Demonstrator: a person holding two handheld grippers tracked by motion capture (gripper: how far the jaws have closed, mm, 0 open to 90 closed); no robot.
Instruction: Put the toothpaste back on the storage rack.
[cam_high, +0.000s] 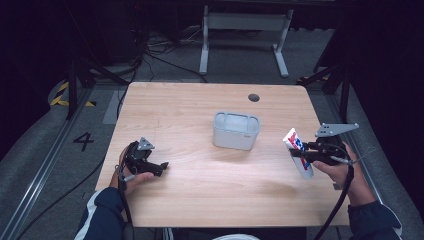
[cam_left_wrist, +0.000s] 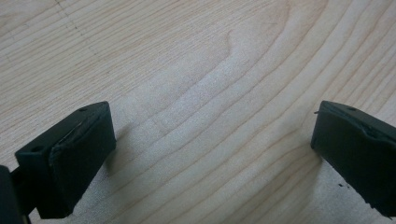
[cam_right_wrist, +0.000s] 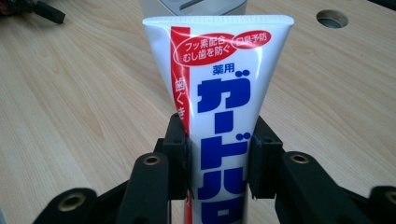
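A white toothpaste tube (cam_high: 298, 151) with red and blue print stands tilted near the table's right edge, flat crimped end up. My right gripper (cam_high: 300, 154) is shut on the tube; in the right gripper view the tube (cam_right_wrist: 220, 88) rises between both pads (cam_right_wrist: 179, 156), which press its sides. A grey-white rectangular bin (cam_high: 236, 130) sits at the table's middle, its top open. My left gripper (cam_high: 161, 167) rests low at the front left, held in a hand, jaws wide apart. In the left gripper view its jaws frame bare wood, with the left gripper (cam_left_wrist: 212, 154) holding nothing.
The wooden table (cam_high: 190, 190) has a round cable hole (cam_high: 254, 97) at the back right. A white table frame (cam_high: 245, 30) stands on the floor beyond. Dark stands flank both sides. Bare wood lies between the bin and both hands.
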